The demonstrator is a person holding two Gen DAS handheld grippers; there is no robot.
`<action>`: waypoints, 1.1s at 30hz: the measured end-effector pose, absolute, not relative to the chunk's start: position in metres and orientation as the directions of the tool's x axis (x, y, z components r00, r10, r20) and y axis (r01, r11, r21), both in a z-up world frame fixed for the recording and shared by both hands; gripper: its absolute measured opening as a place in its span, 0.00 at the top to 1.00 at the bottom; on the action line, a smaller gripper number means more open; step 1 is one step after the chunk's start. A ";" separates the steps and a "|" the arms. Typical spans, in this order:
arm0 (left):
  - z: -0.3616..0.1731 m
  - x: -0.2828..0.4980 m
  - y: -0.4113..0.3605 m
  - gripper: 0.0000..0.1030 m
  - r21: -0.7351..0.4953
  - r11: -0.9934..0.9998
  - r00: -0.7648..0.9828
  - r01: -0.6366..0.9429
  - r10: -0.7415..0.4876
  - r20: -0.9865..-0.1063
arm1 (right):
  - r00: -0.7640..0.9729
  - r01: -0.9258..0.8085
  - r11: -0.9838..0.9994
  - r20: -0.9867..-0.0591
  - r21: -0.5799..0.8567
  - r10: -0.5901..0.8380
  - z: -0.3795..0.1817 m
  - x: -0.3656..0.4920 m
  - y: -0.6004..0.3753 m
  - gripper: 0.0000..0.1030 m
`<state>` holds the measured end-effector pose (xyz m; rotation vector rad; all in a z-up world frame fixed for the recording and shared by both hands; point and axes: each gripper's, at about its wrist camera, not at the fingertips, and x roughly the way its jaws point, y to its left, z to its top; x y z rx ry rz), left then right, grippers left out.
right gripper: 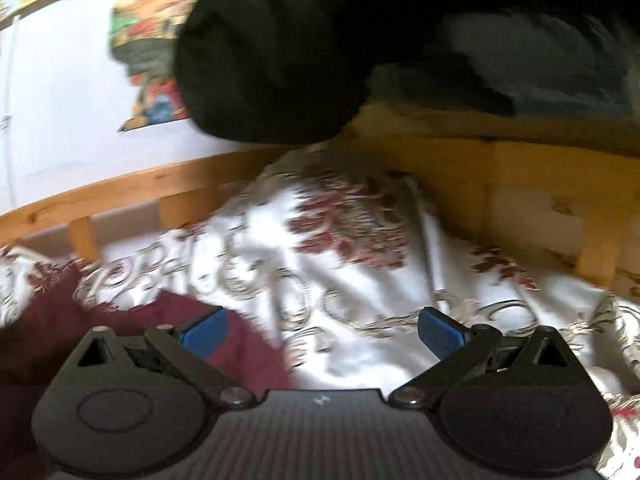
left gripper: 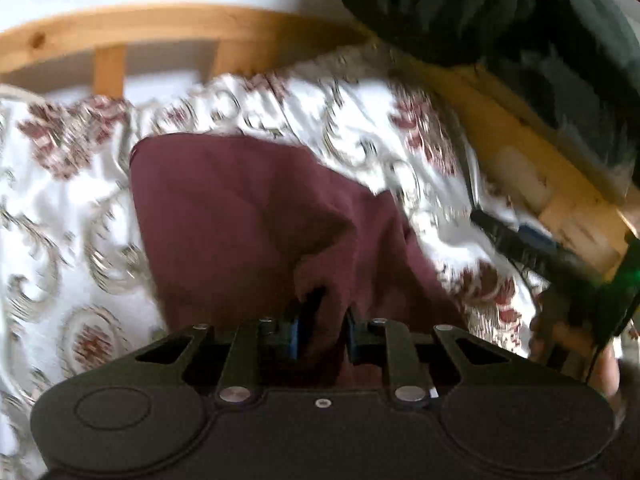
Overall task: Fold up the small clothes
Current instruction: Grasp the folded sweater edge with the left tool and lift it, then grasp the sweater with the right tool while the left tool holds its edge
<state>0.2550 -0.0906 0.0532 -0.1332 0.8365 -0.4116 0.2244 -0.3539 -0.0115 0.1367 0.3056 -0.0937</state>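
The left tool (left gripper: 322, 320) is clenching a bunched fold of the maroon garment (left gripper: 248, 216), which is lying on the flowered bedspread (left gripper: 60, 184) beside the wooden bed frame (left gripper: 168, 28). The right tool (right gripper: 322, 330) is hanging wide apart, gripping nothing, above the bedspread just right of the garment.

I see both my grippers, the left gripper (left gripper: 322, 330) and the right gripper (right gripper: 322, 334), as matt black bodies with round side housings, silver screws at the link arms and blue ribbed pads (right gripper: 438, 334), the right with a small white mark.
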 end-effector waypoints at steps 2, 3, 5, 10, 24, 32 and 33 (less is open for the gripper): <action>0.042 0.255 -0.092 0.76 -0.294 0.911 0.580 0.288 -0.411 -0.704 | 0.944 0.102 0.986 -0.324 0.129 -0.056 -0.015 0.228 -0.357 0.00; 0.039 0.254 -0.091 0.75 -0.303 0.911 0.577 0.282 -0.413 -0.705 | 0.943 0.087 0.987 -0.330 0.132 -0.039 -0.017 0.230 -0.357 0.00; 0.035 0.251 -0.089 0.70 -0.319 0.909 0.578 0.269 -0.417 -0.701 | 0.941 0.039 0.990 -0.338 0.137 0.010 -0.021 0.233 -0.353 0.00; 0.047 0.240 -0.086 0.36 -0.375 0.878 0.609 0.297 -0.477 -0.634 | 0.936 -0.085 0.979 -0.323 0.183 0.142 -0.024 0.233 -0.341 0.00; 0.059 0.158 -0.101 0.02 -0.113 0.957 0.826 0.269 -0.289 -0.483 | 0.860 -0.331 0.814 -0.202 0.478 0.468 -0.025 0.235 -0.345 0.00; 0.036 0.162 -0.093 0.01 -0.055 0.976 0.782 0.210 -0.201 -0.589 | 0.617 -0.431 0.616 -0.282 0.660 0.735 -0.050 0.254 -0.303 0.00; 0.032 0.163 -0.093 0.01 -0.045 0.975 0.773 0.218 -0.201 -0.602 | 0.601 -0.427 0.599 -0.283 0.677 0.748 -0.052 0.255 -0.300 0.00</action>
